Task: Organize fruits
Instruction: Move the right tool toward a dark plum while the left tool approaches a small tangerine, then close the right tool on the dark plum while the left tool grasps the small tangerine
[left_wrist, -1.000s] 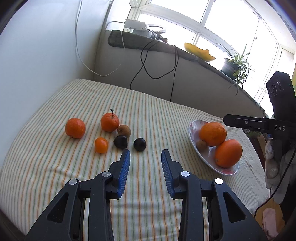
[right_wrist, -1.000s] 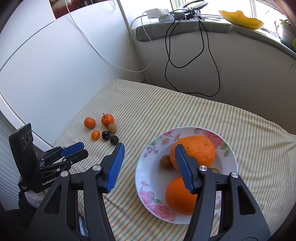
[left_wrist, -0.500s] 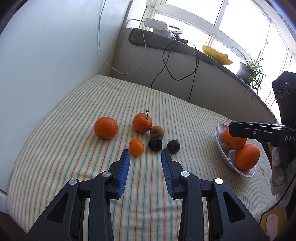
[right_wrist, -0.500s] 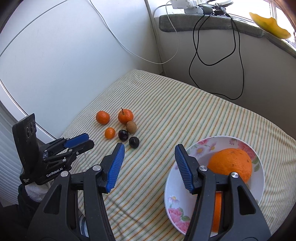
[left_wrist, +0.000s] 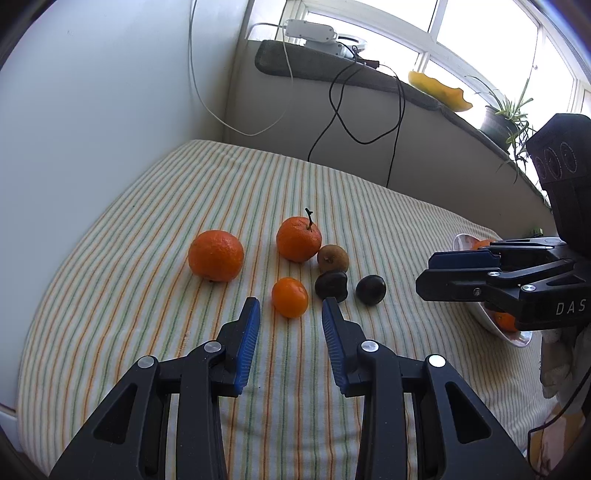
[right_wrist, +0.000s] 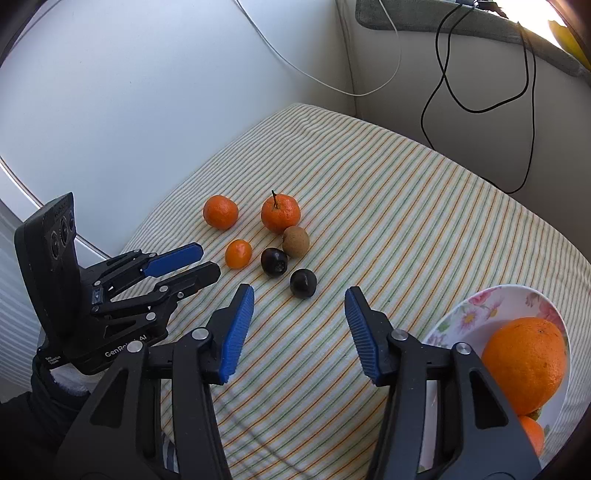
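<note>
Several fruits lie on the striped cloth (left_wrist: 155, 206): two tangerines (left_wrist: 216, 255) (left_wrist: 298, 239), a small orange kumquat (left_wrist: 290, 297), a brown kiwi (left_wrist: 332, 259) and two dark plums (left_wrist: 331, 285) (left_wrist: 371, 290). My left gripper (left_wrist: 290, 314) is open and empty, its fingertips just short of the kumquat. My right gripper (right_wrist: 299, 297) is open and empty, just short of the nearer plum (right_wrist: 303, 283). A floral plate (right_wrist: 476, 306) at the right holds two oranges (right_wrist: 524, 360).
White wall (left_wrist: 92, 92) borders the table's left. A windowsill ledge (left_wrist: 332, 74) with a power strip, dangling black cables (left_wrist: 354, 110), a yellow dish and a potted plant (left_wrist: 506, 118) runs behind. The table's near edge drops off below the grippers.
Both grippers have moved left toward the loose fruit group, which now looms larger and nearer. The plate has slid to the right edge of both views. Jaws stayed open.
</note>
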